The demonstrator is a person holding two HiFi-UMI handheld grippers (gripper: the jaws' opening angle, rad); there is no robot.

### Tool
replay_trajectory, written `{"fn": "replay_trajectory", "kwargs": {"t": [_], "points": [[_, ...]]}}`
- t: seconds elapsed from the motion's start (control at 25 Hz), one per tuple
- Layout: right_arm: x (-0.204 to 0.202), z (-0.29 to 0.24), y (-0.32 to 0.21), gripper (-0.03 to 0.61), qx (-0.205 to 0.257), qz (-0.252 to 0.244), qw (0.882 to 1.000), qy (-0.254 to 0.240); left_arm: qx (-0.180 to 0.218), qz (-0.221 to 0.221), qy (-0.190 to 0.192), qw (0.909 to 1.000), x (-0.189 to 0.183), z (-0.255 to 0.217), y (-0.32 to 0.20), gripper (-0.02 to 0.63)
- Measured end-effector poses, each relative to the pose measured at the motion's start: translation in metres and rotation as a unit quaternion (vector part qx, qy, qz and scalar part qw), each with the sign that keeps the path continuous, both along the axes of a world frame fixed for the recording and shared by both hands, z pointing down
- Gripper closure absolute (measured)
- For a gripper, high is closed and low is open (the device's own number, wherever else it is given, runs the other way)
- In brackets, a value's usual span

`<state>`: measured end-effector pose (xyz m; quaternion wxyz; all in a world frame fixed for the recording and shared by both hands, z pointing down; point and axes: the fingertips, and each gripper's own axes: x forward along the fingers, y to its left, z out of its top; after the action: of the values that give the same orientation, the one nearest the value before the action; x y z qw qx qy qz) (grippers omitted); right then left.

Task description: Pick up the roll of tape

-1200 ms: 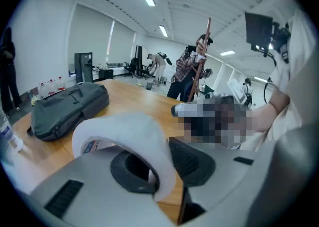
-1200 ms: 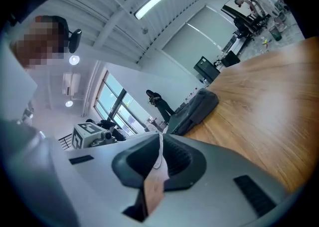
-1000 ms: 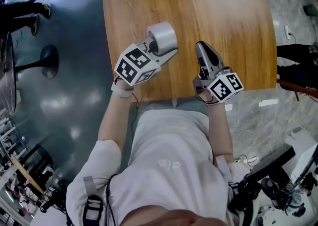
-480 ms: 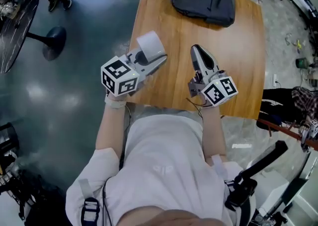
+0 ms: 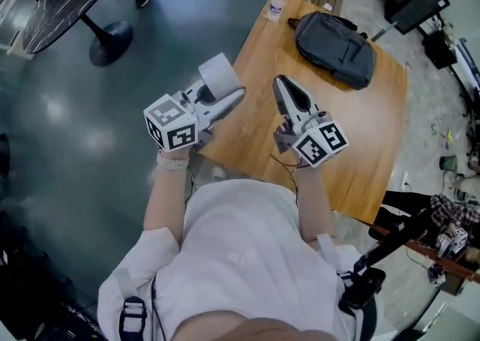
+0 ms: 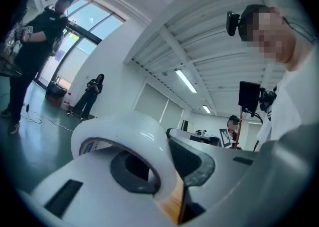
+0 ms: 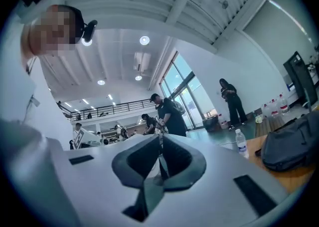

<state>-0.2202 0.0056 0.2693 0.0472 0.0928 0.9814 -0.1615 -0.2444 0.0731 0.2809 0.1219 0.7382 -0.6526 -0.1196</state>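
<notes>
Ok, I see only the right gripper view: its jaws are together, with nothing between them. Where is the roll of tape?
Observer: The left gripper holds the roll of tape: one jaw goes through its hole, the other presses on its outer wall.
Operator: Does the roll rest on the table?
Observer: No. In the head view it is in the air, by the near left edge of the wooden table.
Operator: And my gripper, does it touch the roll?
Observer: No. The right gripper is beside the left one, apart from the roll.
</notes>
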Motion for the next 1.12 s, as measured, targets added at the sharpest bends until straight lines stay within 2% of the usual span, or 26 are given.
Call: {"fn": "replay_trajectory", "kwargs": {"t": [0.24,0.48,0.68,0.88,1.12], "points": [[-0.033,-0.015,0.066,0.546,0.007,-0.084,0.996,-0.015,0.043,-0.076,0.012,0.9961,-0.025,-0.02,0.063,0.514],[-0.045,-0.024,0.106,0.546,0.009,-0.129,0.991,-0.017,0.064,-0.137,0.024,0.9882,-0.041,-0.035,0.103,0.514],[-0.051,-0.023,0.125,0.546,0.011,-0.15,0.989,-0.015,0.075,-0.171,0.042,0.9815,-0.044,-0.047,0.127,0.512],[-0.055,-0.023,0.129,0.546,0.007,-0.154,0.988,-0.016,0.084,-0.196,0.035,0.9764,-0.046,-0.05,0.138,0.512],[-0.055,-0.019,0.129,0.546,0.007,-0.152,0.988,-0.008,0.084,-0.203,0.039,0.9749,-0.045,-0.047,0.142,0.512]]}}
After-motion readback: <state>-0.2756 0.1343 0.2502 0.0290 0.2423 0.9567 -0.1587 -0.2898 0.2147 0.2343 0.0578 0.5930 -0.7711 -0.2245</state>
